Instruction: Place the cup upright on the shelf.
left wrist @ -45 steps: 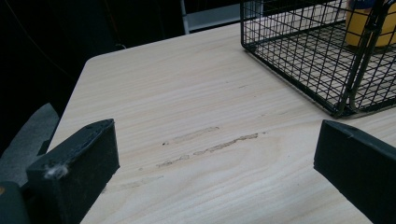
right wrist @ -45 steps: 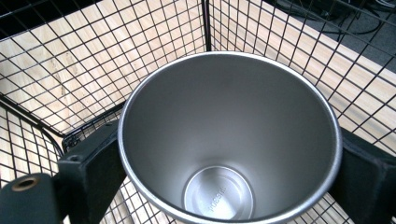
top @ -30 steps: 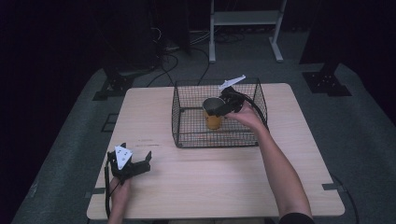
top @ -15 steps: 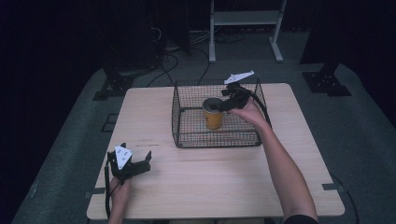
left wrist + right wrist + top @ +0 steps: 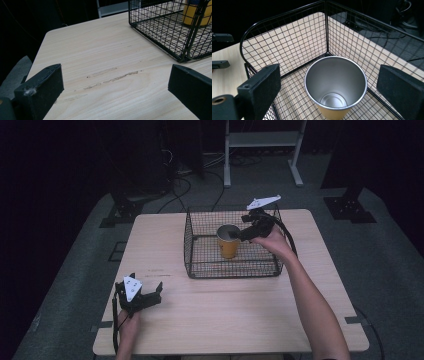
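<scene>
A yellow cup (image 5: 228, 243) with a bare metal inside stands upright in the black wire basket (image 5: 190, 251) at the table's back middle. My right gripper (image 5: 239, 236) hovers open at the cup's right rim, above the basket. In the right gripper view the cup (image 5: 335, 85) sits between and below the spread jaws of the right gripper (image 5: 329, 73), apart from both, near a corner of the basket (image 5: 287, 45). My left gripper (image 5: 146, 284) rests open at the table's front left. The left gripper (image 5: 115, 75) holds nothing and faces the basket (image 5: 160, 30) and the cup (image 5: 192, 15).
The light wooden table (image 5: 225, 320) has bare room in front of the basket and to its left. Faint scuff marks (image 5: 112, 77) lie on the wood ahead of the left gripper. On the dark floor behind stand a metal frame (image 5: 260, 140) and cables (image 5: 200, 175).
My right gripper has shifted slightly right and back over the basket. The cup stays in its place. The left gripper has not moved.
</scene>
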`<control>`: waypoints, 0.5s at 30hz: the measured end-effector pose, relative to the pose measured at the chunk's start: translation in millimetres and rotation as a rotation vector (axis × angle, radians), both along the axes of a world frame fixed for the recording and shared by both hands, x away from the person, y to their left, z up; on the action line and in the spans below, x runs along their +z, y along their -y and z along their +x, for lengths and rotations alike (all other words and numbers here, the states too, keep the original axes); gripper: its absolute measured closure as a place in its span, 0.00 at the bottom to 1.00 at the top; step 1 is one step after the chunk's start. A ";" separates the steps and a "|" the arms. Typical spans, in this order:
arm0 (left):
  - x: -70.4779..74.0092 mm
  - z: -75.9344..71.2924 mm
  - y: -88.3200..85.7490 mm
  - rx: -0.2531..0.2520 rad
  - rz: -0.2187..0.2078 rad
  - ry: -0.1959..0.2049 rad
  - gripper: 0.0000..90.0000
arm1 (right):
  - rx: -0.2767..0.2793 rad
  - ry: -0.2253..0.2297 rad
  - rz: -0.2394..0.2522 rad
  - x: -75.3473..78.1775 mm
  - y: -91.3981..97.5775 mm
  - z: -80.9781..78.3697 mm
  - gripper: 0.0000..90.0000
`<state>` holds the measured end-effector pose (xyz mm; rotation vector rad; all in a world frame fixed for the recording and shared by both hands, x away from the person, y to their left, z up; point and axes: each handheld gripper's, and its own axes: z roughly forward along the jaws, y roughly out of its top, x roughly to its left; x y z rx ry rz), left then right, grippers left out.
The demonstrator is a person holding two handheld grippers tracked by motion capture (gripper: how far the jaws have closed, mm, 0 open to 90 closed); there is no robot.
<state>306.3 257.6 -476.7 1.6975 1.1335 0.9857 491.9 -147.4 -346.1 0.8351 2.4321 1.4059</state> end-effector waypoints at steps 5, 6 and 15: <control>0.1 -0.1 -0.2 0.002 -0.001 0.001 0.00 | -0.012 -0.005 0.011 2.8 6.2 -5.7 0.06; 0.0 -0.1 -0.1 0.002 -0.001 0.001 0.00 | -0.010 -0.006 0.011 3.4 7.0 -7.1 0.06; 0.0 -0.1 0.4 0.001 0.003 0.000 0.00 | 0.007 -0.009 0.008 3.0 12.6 -22.7 0.06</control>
